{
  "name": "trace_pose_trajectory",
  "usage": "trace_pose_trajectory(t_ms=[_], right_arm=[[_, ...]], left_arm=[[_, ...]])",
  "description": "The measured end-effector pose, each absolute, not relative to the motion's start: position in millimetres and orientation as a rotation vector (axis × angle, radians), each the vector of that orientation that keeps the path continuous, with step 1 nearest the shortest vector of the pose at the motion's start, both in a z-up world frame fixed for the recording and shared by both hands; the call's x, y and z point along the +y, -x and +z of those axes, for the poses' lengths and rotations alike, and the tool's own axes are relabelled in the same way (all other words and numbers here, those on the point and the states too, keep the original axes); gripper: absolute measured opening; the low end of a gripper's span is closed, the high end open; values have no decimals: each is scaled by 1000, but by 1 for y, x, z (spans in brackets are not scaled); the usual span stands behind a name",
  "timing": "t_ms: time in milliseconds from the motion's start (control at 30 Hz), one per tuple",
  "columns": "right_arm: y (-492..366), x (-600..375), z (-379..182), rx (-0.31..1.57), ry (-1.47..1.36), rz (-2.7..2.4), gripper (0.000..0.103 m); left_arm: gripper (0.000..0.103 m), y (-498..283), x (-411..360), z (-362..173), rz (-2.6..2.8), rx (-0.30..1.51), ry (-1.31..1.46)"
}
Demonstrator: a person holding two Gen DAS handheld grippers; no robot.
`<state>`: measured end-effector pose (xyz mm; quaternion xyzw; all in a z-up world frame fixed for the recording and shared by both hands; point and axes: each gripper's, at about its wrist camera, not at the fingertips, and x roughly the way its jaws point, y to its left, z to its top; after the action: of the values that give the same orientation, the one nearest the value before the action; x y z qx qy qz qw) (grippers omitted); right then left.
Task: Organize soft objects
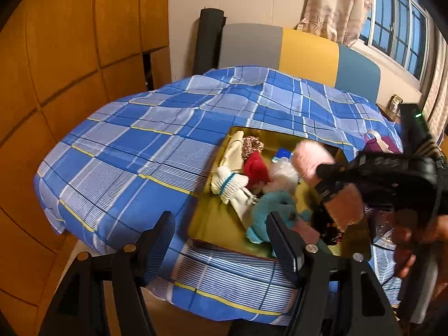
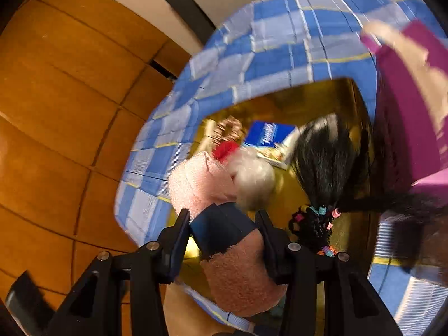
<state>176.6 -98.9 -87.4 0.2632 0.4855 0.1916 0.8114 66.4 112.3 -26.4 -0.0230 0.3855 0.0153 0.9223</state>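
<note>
Hovering over gold tray, right gripper pinching pink roll, apparently.

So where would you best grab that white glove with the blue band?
At the banded cuff, from above. The glove lies flat at the left edge of the pile in the gold box, its cuff end bunched and uncovered, with bare box floor beside it for the fingers to drop into.
</note>
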Motion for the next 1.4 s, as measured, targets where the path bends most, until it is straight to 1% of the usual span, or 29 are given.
trace_pose_trajectory(t_ms=[100,267,367,433,567,667,700,733,800,867,933,1100,1400], right_arm=[[-178,-90,-95,1018,-481,348,49],[-184,-76,-102,989,-256,192,51],[-181,-78,-103,996,-240,209,60],[-169,-81,-96,966,-247,222,72],[-143,-76,-75,858,-144,230,73],[-130,-71,-65,835,-86,243,74],[-125,-70,-62,832,-75,245,78],[-121,-69,-59,828,-60,243,86],[-111,-69,-52,813,-39,237,94],[-99,-72,-44,787,-21,222,96],[-89,-76,-37,780,-11,194,101],[-70,-93,-26,778,-59,149,102],[-19,-120,-6,704,-55,22,103]], left_arm=[[68,-63,113,-26,38,786,40],[69,-58,110,-27,58,787,38],[68,-59,107,-28,70,808,33],[69,-59,105,-29,79,823,23],[68,-57,102,-32,120,825,13],[68,-54,100,-32,116,832,29],[68,-53,100,-32,112,835,33],[68,-51,99,-31,112,833,34],[68,-48,97,-28,123,823,27],[68,-46,93,-25,136,817,14],[68,-46,89,-23,138,826,-3],[68,-40,80,-18,113,846,-2],[68,-25,56,-3,70,842,2]])
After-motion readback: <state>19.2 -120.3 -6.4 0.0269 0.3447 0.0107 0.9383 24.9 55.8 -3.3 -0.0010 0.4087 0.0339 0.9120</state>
